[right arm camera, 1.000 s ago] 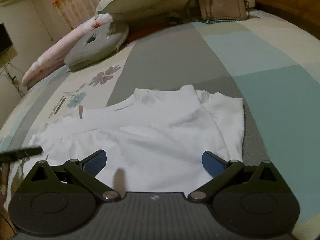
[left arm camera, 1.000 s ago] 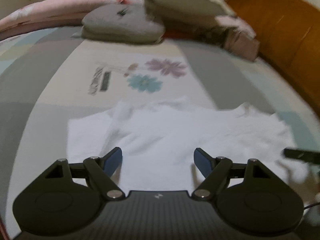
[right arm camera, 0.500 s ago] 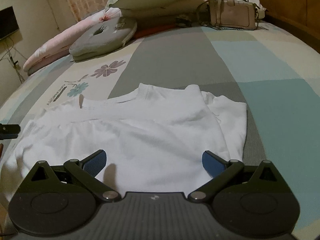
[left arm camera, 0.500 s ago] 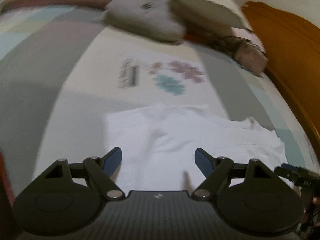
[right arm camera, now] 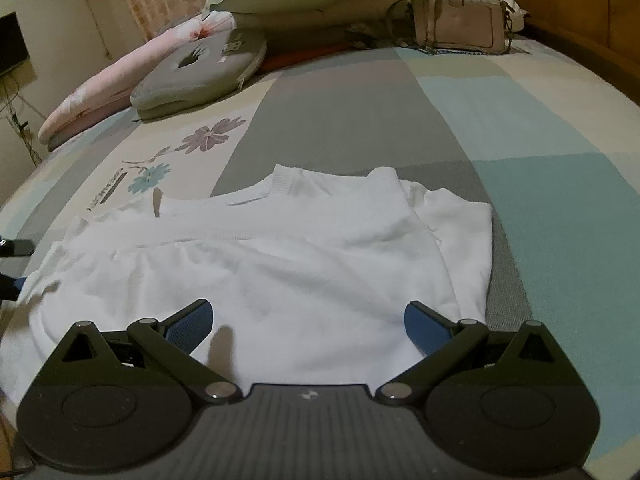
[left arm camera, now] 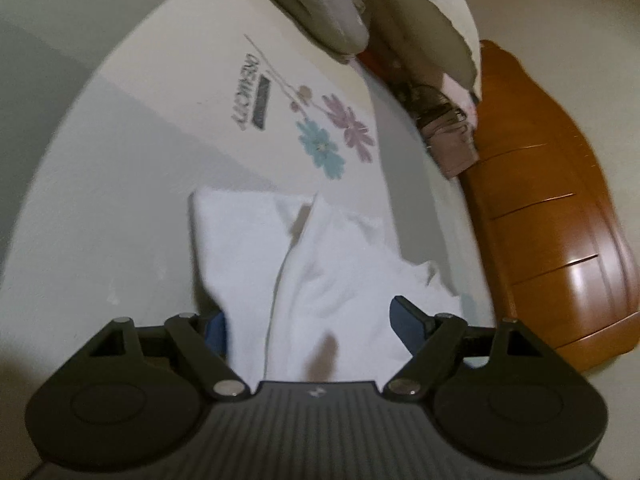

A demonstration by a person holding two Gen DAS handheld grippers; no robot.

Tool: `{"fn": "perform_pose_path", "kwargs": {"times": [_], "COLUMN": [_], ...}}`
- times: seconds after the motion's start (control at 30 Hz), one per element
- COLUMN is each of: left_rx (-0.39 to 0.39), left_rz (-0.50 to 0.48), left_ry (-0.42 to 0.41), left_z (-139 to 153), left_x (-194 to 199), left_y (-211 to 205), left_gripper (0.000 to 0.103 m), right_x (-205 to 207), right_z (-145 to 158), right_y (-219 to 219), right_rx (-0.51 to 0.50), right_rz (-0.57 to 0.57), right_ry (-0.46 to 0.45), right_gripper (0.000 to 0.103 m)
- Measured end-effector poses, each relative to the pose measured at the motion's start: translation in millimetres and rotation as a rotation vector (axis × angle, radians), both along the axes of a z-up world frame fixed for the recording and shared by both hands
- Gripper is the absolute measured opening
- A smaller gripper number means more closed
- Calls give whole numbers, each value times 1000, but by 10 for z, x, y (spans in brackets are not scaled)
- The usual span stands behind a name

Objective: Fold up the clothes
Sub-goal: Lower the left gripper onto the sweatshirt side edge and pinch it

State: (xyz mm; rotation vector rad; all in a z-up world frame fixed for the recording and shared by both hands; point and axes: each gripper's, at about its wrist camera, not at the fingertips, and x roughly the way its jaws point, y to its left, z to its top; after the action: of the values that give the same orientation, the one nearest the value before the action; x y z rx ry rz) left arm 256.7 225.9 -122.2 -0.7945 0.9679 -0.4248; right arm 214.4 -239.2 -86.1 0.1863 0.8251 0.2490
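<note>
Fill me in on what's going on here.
A person with a handheld gripper in each hand is folding a white top spread on a patchwork bedspread. Both the left gripper and right gripper hover open over its near edge. Neither pinches the cloth yet, so the next fold has not begun.

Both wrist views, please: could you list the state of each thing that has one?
White shirt: lying on the bed, partly folded, rumpled.
Left gripper: open, over the shirt's edge.
Right gripper: open, holding nothing.
Handbag: upright by the pillows.
</note>
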Motion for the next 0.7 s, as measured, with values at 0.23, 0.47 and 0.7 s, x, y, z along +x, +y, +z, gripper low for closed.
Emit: {"fn": "perform_pose_path", "kwargs": {"times": [0.23,0.47,0.7], "left_rx": [-50,-82,-71], "left_rz": [-67,-111,-115], "left_ry": [45,45,16], "left_z": [-45,-99,-97], "left_x": [-237,-20,39], "left_y": [3,-41,-140], "left_gripper": [83,86,86], "right_x": [4,-4,-7], "right_z": [17,15,16], "right_y": [-3,-6,-24], "right_rx": [13,28,55], "right_rz": [-7,1,-4], "right_ry": [17,15,21], "right_gripper": [103,103,103]}}
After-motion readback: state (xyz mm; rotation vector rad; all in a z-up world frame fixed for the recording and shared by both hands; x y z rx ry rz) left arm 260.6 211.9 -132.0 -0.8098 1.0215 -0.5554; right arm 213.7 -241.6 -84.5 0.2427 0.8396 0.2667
